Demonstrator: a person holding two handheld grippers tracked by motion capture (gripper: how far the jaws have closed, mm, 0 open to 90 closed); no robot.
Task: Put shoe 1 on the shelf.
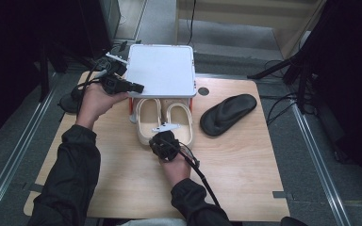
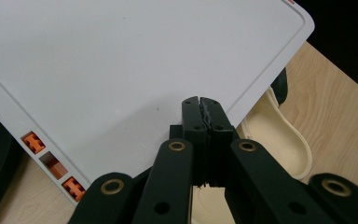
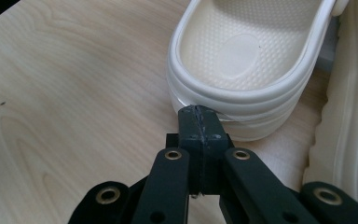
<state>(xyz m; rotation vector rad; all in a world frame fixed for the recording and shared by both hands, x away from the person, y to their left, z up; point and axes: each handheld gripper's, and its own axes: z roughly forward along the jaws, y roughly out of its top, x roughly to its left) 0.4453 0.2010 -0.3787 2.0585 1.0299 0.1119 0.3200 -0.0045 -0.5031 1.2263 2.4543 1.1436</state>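
Under the white lid [image 1: 160,70], steadied by the closed, empty left gripper [image 1: 139,87], two cream slippers [image 1: 148,120] are tucked; the black sandal [image 1: 227,114] remains outside (right gripper [image 1: 166,136] closed, empty).

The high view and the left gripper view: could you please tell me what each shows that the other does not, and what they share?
The high view alone takes in the black flip-flop to the right of the cream pair, the right gripper with shut jaws at the heel of the cream slippers, and both forearms. The left gripper view alone gives the orange clips along the edge of the white lid. Both share that lid, the wooden table, a cream slipper and the left gripper, jaws shut at the lid's edge.
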